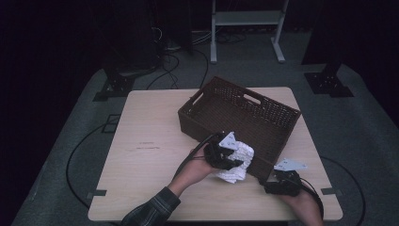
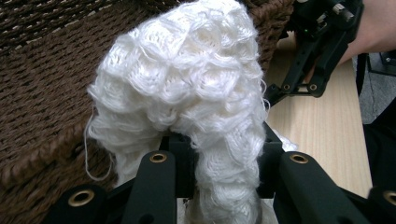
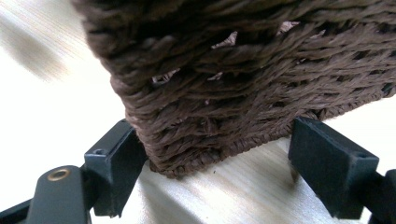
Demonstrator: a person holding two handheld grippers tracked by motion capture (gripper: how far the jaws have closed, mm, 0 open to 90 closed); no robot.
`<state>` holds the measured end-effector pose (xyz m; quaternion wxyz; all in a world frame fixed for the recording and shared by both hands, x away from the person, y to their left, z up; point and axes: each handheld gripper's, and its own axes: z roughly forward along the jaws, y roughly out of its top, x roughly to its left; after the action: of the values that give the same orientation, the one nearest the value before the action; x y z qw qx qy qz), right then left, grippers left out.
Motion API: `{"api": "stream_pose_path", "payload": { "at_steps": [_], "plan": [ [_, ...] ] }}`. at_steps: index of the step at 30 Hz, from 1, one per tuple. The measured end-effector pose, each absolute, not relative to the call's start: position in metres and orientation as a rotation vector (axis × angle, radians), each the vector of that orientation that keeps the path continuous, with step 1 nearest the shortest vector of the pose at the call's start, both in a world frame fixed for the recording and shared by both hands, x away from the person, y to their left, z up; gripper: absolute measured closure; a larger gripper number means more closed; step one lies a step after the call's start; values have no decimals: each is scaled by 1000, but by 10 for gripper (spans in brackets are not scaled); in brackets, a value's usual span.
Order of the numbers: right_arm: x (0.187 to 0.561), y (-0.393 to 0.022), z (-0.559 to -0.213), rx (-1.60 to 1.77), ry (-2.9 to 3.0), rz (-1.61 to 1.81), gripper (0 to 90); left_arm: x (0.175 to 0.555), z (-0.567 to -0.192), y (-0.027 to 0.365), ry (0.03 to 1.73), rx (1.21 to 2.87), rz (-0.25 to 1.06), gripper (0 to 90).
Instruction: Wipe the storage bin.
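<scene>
1. Seen from above: pale wooden table (image 1: pixel 150 155) in a dim room, with a dark brown woven basket (image 1: pixel 263 110) set at an angle on its right half.
2. Left tool (image 1: pixel 231 159) held just in front of the basket's near wall, pinched tight on a white knitted cloth (image 1: pixel 237 162).
3. In the left tool's own view: cloth (image 2: pixel 187 88) bunched into a fluffy lump above the jaws, a narrow fold squeezed between them, basket wall (image 2: pixel 42 70) close behind and to the left.
4. Cloth off the table, hanging from the left tool at about rim height, outside the basket, near its front right corner.
5. Right tool (image 1: pixel 277 184) low at the basket's near right corner, resting close to the table edge.
6. In the right tool's own view: jaws spread wide on either side of the basket's corner (image 3: pixel 233 84); left jaw against the weave, right jaw with a visible gap, so no firm grip, more a brace.
7. Step in hand, by judgement: carrying the cloth up toward the basket while the other tool steadies the basket.
8. Next move, by judgement: lift the cloth clear of the rim, bring it over the open inside, then spread the left tool to let it drop.
9. Care needed: loose knit loops likely to catch on the rough weave or cling to the jaws; basket likely to slide if nudged.
</scene>
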<state>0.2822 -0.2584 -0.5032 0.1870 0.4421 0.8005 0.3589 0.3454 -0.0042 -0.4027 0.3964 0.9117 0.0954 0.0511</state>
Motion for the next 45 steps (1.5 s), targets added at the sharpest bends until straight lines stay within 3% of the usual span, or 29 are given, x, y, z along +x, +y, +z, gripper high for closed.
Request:
{"api": "stream_pose_path", "payload": {
  "at_steps": [31, 45],
  "plan": [
    [282, -258, -503, 1246, 2251, 1012, 190, 352, -468, -24, 262, 2450, 5, 682],
    [282, -258, -503, 1248, 2253, 1011, 190, 343, -439, -22, 206, 2376, 24, 682]
  ]
}}
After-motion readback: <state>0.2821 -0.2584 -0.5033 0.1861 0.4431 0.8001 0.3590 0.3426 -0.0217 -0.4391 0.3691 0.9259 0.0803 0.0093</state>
